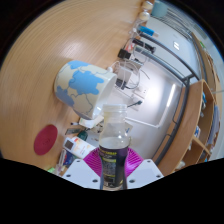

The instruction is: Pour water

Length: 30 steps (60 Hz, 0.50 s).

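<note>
The gripper (116, 165) is clamped on a clear bottle (115, 140), both pads (97, 161) pressing its sides so it can be tipped; just beyond, a cup (127, 74) waits, probably as the target; farther off, a globe (80, 88).

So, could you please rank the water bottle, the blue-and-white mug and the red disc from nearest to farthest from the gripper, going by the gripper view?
1. Water bottle: between the fingers of the gripper, tilted.
2. Blue-and-white mug: just beyond the bottle's neck, on the wooden table.
3. Red disc: off to one side on the table; its rank against the mug is too close to call.
</note>
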Each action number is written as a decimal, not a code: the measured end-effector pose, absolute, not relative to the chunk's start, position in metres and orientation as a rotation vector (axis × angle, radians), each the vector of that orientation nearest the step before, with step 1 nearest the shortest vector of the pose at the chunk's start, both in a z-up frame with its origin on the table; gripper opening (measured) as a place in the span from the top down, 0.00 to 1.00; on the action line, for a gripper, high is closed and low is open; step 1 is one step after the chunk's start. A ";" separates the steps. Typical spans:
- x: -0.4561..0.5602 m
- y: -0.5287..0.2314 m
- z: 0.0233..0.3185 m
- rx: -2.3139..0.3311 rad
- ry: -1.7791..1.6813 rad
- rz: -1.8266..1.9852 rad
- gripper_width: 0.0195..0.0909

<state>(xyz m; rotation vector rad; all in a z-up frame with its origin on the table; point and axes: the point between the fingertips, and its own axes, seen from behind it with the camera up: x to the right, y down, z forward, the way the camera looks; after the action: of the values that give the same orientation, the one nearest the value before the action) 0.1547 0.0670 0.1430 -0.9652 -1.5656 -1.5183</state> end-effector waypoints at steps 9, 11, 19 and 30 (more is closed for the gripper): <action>0.167 0.047 0.149 -1.299 -1.206 -1.148 0.91; 0.172 0.043 0.151 -1.369 -1.101 -1.049 0.91; 0.176 0.034 0.154 -1.567 -0.674 -0.570 0.87; 0.178 0.043 0.137 -1.667 -0.195 0.033 0.87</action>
<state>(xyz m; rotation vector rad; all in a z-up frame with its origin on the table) 0.1778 0.0432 0.1369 -1.6665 -0.1951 0.0328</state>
